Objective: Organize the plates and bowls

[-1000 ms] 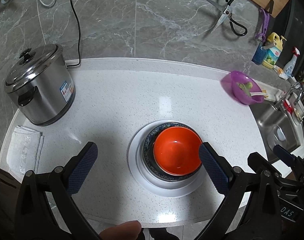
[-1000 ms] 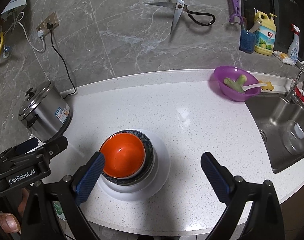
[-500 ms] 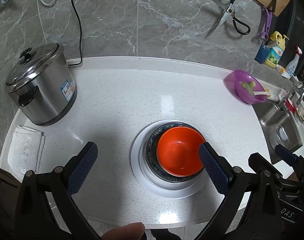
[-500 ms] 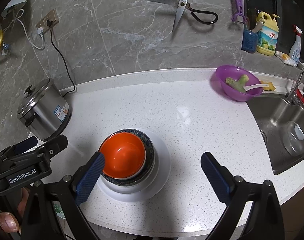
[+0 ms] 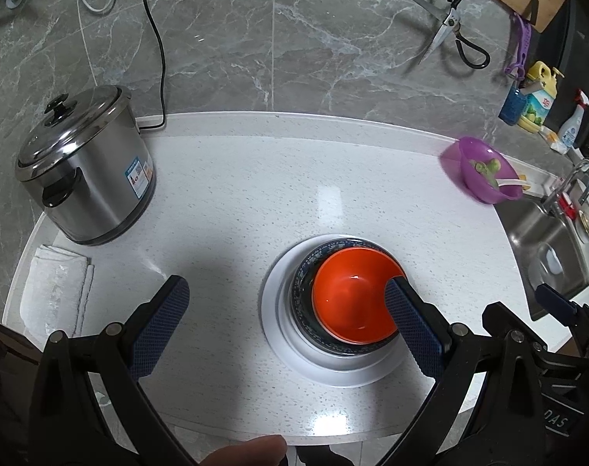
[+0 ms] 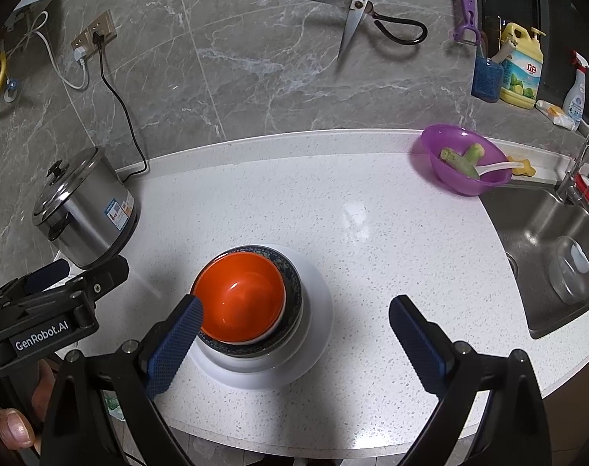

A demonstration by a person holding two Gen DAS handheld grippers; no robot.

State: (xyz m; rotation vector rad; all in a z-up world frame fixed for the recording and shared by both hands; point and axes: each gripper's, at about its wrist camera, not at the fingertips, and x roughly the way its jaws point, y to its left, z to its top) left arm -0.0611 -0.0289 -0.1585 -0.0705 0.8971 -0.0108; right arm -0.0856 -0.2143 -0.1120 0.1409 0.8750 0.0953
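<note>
An orange bowl (image 5: pixel 352 303) sits inside a dark blue patterned bowl (image 5: pixel 304 283), which sits on a white plate (image 5: pixel 279 334) near the front of the white counter. The stack also shows in the right wrist view: orange bowl (image 6: pixel 244 299), blue bowl (image 6: pixel 292 285), plate (image 6: pixel 317 341). My left gripper (image 5: pixel 284 326) is open and empty, held above the counter left of the stack. My right gripper (image 6: pixel 294 343) is open and empty, held above the stack's right side.
A steel rice cooker (image 5: pixel 85 171) and a folded white cloth (image 5: pixel 56 291) are at the left. A purple bowl with vegetable scraps (image 6: pixel 465 159) sits by the sink (image 6: pixel 558 248) at the right. Scissors (image 6: pixel 356 11) hang on the wall.
Both grippers have drifted slightly; the stack sits a little further right in the left wrist view. The stacked dishes have not moved on the counter.
</note>
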